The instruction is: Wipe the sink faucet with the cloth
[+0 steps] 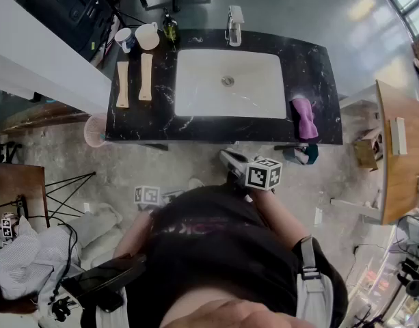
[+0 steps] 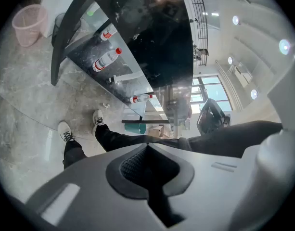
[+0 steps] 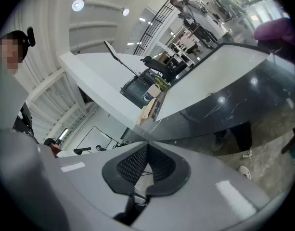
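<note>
I'm standing back from the big black counter (image 1: 318,60). The white sink (image 1: 195,94) sits in it. The purple cloth (image 1: 304,118) lies on the counter, just right of the sink. The faucet (image 1: 234,27) stands at the back. My right gripper (image 3: 146,146) and left gripper (image 2: 147,146) are both squeezed closed, holding nothing. I should open the right one wide first, then grab the cloth's middle.

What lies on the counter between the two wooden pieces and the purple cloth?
The white sink basin with its drain, set into the black counter; the head view shows it.
</note>
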